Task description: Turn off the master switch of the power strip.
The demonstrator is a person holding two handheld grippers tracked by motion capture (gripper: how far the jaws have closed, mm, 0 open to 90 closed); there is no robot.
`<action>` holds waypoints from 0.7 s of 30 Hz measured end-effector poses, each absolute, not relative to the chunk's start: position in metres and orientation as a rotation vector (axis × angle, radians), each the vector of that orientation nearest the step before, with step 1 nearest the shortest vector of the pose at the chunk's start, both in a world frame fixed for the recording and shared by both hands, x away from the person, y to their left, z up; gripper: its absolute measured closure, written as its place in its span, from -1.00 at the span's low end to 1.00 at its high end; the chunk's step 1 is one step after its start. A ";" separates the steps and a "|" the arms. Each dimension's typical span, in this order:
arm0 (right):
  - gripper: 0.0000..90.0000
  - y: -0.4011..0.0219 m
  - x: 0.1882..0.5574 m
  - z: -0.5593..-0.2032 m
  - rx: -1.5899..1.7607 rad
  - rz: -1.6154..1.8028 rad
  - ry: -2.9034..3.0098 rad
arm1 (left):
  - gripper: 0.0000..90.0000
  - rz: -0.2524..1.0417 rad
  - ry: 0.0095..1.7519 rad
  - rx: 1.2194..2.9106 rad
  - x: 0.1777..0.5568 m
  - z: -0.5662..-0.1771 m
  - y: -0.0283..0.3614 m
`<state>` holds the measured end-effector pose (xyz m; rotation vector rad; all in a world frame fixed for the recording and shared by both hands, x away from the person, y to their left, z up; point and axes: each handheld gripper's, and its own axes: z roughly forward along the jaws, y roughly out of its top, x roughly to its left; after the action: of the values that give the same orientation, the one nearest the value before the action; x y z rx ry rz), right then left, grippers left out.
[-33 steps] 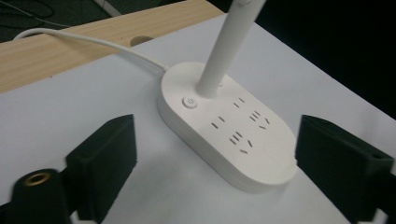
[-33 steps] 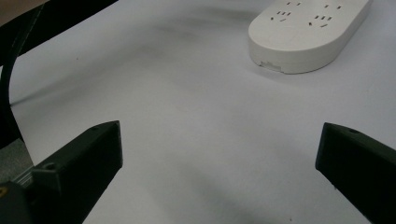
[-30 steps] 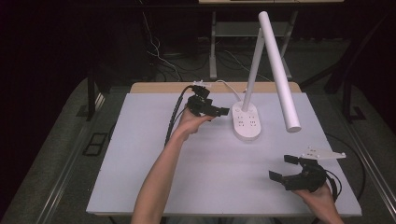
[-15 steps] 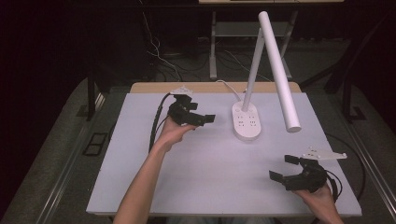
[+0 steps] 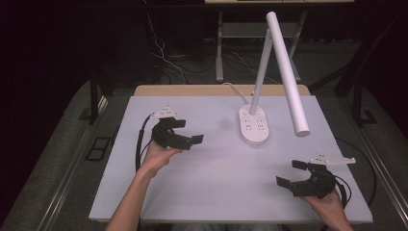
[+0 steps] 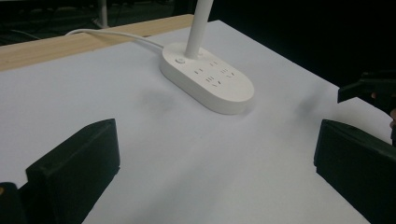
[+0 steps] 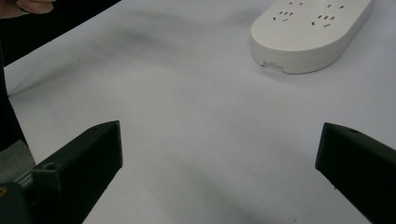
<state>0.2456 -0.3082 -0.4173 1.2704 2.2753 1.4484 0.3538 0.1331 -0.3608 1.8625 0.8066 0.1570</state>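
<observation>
Our left tongs [image 5: 188, 133], jaws spread and empty, have drawn back leftward from the lamp base [image 5: 254, 124] at the far middle of the surface [image 5: 211, 187], while our right tongs [image 5: 294, 174] stay open near the front right, so contact there seems finished.

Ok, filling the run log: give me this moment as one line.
left gripper: open, empty, left of lamp base | right gripper: open, empty, near table front edge | lamp: untouched
</observation>
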 end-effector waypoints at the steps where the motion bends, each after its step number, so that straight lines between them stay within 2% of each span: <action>1: -1.00 -0.308 0.246 -0.417 1.272 1.450 2.276 | -1.00 0.157 0.807 1.862 0.354 -0.361 0.133; 9: -1.00 -0.305 0.245 -0.417 1.268 1.452 2.289 | -1.00 0.208 0.802 1.838 0.322 -0.361 0.156; 21: -1.00 -0.302 0.245 -0.417 1.263 1.445 2.301 | -1.00 0.190 0.838 1.799 0.286 -0.384 0.179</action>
<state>0.2445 -0.3017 -0.4174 1.2634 2.3013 1.4452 0.2862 0.1792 -0.3839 1.7991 0.8378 0.1896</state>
